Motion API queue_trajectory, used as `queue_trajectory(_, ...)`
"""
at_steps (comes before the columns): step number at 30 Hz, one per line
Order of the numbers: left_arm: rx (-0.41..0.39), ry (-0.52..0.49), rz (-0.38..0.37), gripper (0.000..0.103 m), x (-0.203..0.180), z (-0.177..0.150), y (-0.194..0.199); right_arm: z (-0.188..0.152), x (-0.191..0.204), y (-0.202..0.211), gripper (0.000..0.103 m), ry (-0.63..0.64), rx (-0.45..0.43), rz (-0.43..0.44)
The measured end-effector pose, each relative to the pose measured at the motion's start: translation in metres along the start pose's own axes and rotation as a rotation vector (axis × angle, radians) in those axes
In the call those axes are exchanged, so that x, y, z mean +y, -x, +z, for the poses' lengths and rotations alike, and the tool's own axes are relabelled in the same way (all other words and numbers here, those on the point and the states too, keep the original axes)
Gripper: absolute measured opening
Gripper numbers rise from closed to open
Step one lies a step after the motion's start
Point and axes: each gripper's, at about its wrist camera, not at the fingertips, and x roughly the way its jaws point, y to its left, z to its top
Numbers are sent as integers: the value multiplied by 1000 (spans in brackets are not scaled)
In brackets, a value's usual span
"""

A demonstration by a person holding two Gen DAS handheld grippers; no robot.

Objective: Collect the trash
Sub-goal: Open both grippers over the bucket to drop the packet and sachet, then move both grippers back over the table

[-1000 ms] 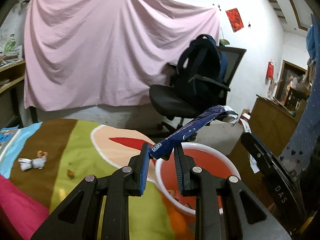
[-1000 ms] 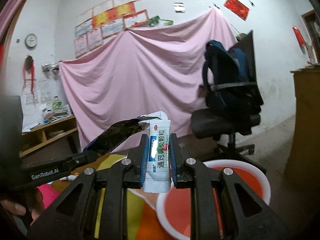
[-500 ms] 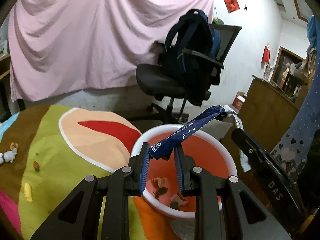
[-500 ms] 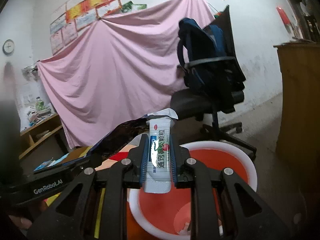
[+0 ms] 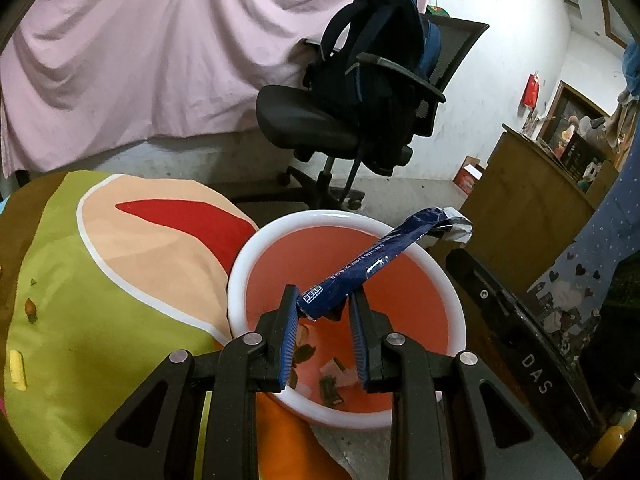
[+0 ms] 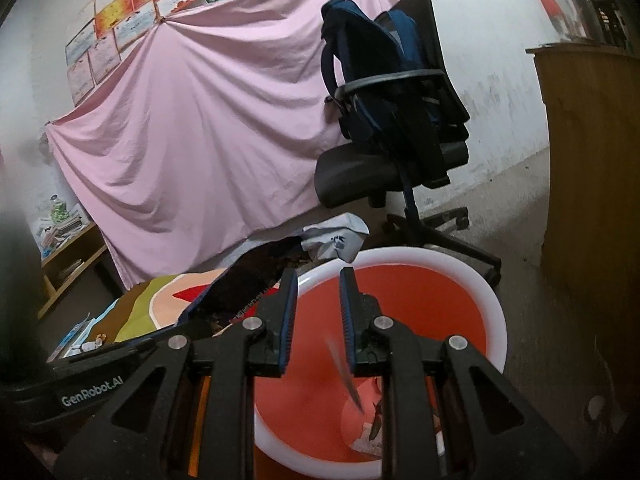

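Note:
A red basin with a white rim (image 5: pixel 240 280) stands past the edge of the colourful cloth, with scraps of trash (image 5: pixel 332 388) on its bottom. My left gripper (image 5: pixel 326 296) hangs over it, its jaws opening; the lower end of a long blue wrapper (image 5: pixel 384 256) still sits pinched between the fingertips and sticks up to the right. My right gripper (image 6: pixel 318 276) is also above the basin's rim (image 6: pixel 496 320), open with nothing between its pads. Below it a blurred white sachet (image 6: pixel 344 368) drops edge-on into the basin.
A black office chair (image 5: pixel 312 120) carrying a dark backpack (image 5: pixel 376 40) stands behind the basin before a pink sheet (image 5: pixel 140 60). A wooden cabinet (image 5: pixel 532 208) is at the right. Crumbs and a yellow scrap (image 5: pixel 16 370) lie on the cloth (image 5: pixel 100 300).
Both grippers have come forward and down over the basin. The white sachet has slipped out of the right gripper and is falling. The left jaws stand slightly wider around the blue wrapper.

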Motion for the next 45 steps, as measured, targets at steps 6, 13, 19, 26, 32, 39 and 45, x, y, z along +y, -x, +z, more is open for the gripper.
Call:
queue_trajectory(6,-8,34,-3,36,8,-1,1,0,0,0,50,0,1,-4)
queue_trajectory(13,-61,47,16,37,16,3,17,2,0,4,54,11,-27,2)
queue_trajectory(19,-171,39,58,45,29,4,47,7,15,19,72,55,-108,26)
queue_trajectory(26,-296,16,134,55,49,-1,89,10,43,36,88,94,-216,78)
queue_trajectory(32,-419,3,211,83,72,-13,129,7,69,46,103,108,-300,109)
queue_trajectory(39,-559,37,299,102,108,-37,175,-1,105,59,103,135,-406,143)
queue_trajectory(45,-617,66,361,102,140,-54,204,-10,137,64,103,193,-459,199)
